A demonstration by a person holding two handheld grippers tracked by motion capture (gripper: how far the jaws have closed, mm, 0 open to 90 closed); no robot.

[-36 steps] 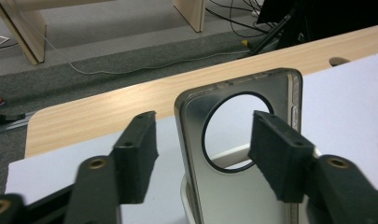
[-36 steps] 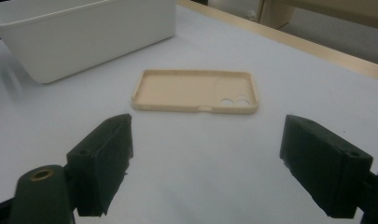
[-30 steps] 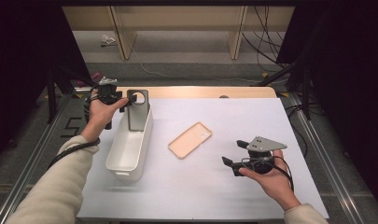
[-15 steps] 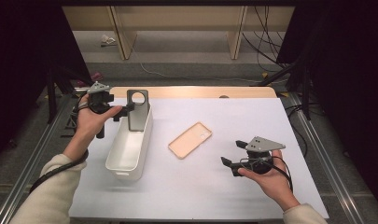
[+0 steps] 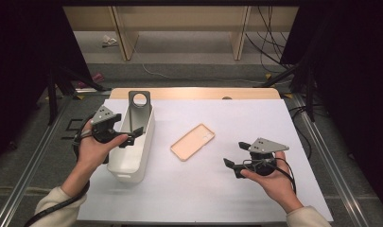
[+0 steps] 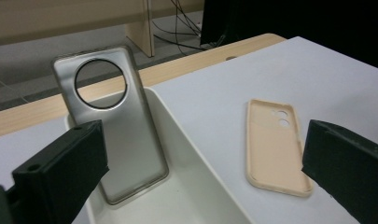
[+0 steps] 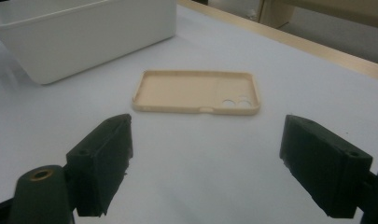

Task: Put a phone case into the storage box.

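Note:
A grey phone case with a round camera hole stands upright, leaning on the far end wall inside the white bin. My left gripper hovers over the bin's left rim, a little short of the case. Its jaws have just been opening and stand open with nothing gripped. A peach phone case lies hollow side up on the white mat, right of the bin. My right gripper is open, low over the mat, pointing at the peach case from a short way off.
The white mat covers a wooden table whose far edge shows. Metal rails run along both sides. Cables and wooden shelf legs sit on the floor beyond. In the right gripper view the bin stands at the far left.
The left gripper has let go of the grey case, opened, and drawn back towards the person along the bin's left side. The case stays standing in the bin. The right gripper has not moved.

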